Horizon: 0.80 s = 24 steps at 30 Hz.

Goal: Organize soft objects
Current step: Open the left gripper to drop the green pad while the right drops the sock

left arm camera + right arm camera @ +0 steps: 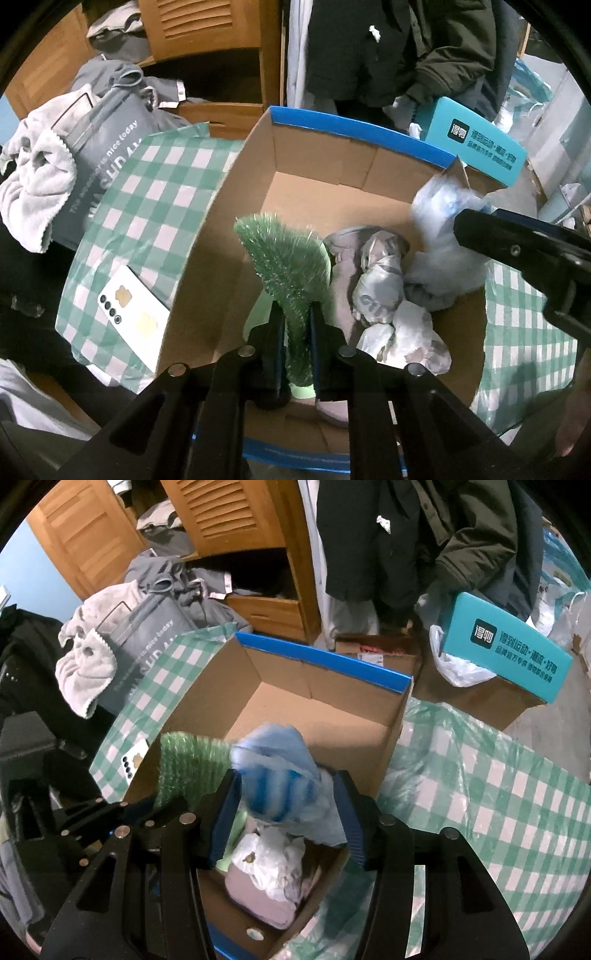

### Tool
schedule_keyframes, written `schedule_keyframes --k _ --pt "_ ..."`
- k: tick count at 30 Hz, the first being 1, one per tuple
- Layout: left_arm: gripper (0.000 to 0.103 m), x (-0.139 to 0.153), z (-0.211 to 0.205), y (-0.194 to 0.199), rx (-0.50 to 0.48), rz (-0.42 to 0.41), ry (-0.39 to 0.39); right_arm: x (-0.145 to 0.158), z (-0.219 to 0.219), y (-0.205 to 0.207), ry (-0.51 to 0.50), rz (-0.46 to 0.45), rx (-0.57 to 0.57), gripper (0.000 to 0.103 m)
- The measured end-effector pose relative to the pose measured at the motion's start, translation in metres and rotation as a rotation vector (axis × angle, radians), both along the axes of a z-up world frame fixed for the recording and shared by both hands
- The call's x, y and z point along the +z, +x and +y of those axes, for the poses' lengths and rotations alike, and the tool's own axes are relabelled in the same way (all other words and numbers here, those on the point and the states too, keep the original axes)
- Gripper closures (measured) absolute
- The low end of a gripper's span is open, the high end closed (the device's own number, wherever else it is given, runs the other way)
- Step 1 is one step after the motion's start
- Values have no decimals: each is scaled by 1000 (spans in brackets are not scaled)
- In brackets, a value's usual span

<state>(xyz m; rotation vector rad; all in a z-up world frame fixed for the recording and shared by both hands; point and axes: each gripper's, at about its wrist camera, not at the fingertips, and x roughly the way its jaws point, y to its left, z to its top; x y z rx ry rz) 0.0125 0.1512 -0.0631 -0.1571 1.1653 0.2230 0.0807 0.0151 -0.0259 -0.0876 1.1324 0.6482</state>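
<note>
An open cardboard box with a blue rim stands on a green checked cloth; it also shows in the right wrist view. My left gripper is shut on a green fuzzy mat and holds it over the box. Crumpled white and grey soft items lie inside. My right gripper has its jaws wide apart around a blurred light blue striped cloth above the box. The same cloth shows by the right gripper's finger in the left wrist view.
A white phone lies on the checked cloth left of the box. A grey bag and a white towel sit at the left. A teal box stands at the back right. Wooden cabinets and hanging dark coats are behind.
</note>
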Motion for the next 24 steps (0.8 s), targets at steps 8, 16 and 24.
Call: schedule_keyframes --k 8,16,24 --pt "57 18 3 -7 10 -49 19 7 -11 1 10 -7 -35 43" --pt "39 47 -4 -18 -7 -115 52 31 -33 -7 8 -45 -80 37" --pt "29 65 -14 -22 -40 -152 49 55 -50 -18 -10 -112 -100 36"
